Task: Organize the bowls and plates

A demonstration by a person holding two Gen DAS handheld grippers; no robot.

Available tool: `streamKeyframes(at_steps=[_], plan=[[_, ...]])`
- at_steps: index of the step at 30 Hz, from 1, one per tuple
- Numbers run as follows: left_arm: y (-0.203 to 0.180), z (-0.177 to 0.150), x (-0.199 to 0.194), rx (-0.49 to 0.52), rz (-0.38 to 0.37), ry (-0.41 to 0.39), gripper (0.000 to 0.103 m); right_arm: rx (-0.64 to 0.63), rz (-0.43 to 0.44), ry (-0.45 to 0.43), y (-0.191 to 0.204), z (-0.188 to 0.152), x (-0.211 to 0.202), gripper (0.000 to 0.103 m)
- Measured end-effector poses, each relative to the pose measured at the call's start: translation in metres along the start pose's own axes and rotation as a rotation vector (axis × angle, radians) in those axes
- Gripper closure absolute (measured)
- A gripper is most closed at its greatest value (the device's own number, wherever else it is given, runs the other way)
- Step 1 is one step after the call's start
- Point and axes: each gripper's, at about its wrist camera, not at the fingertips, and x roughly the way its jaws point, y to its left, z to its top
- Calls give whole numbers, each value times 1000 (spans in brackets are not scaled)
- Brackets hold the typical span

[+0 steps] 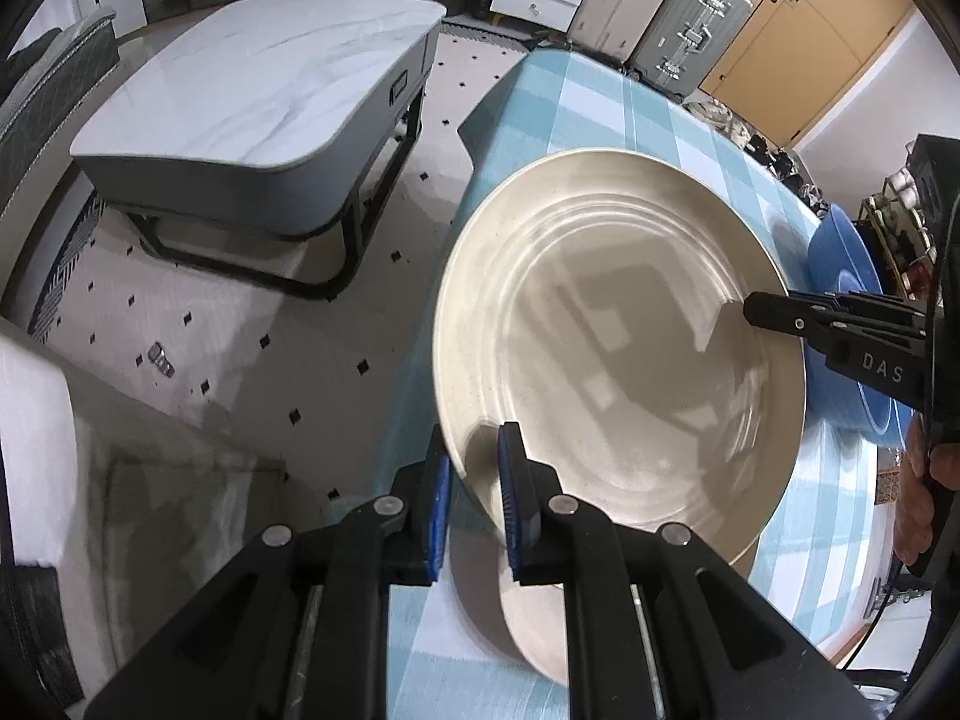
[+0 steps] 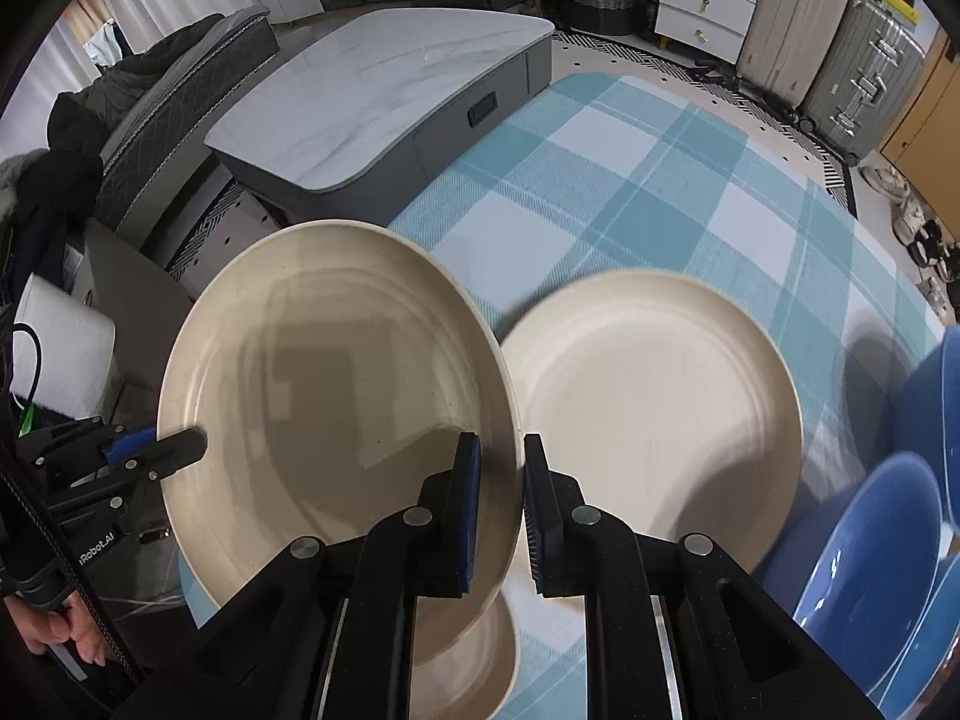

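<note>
1. While both grippers clamp its rim, the held plate [image 2: 336, 396] hangs tilted above the checked tablecloth [image 2: 630, 180].
2. The left gripper [image 1: 474, 504] pinches one edge, the right gripper [image 2: 498, 510] the opposite.
3. A second plate [image 2: 654, 408] lies flat just beside it, near blue bowls [image 2: 870, 558].

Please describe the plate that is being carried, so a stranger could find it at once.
Look at the checked blue tablecloth. Above its left edge a cream plate hangs tilted, pinched by tongs at two opposite rims. Unlike the other cream plate lying flat beside it, it is lifted.

My right tool [image 2: 497, 498] pinches the cream plate [image 2: 336, 396] at its right rim; left tool [image 2: 180, 450] grips its left edge. Second plate [image 2: 654, 402] on the desk [image 2: 630, 180], blue bowls [image 2: 870, 546] right.
</note>
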Motion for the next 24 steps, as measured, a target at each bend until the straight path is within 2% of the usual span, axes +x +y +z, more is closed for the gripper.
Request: streamKeyframes(at_steps=[10, 17, 24], plan=[[-10, -45, -1, 36, 8, 19, 90, 15, -5, 9, 12, -59, -1, 90], [-27, -59, 6, 115, 55, 46, 89, 39, -11, 20, 6, -89, 2, 90], [-35, -69, 8, 168, 112, 58, 89, 6, -29, 4, 12, -108, 2, 90]])
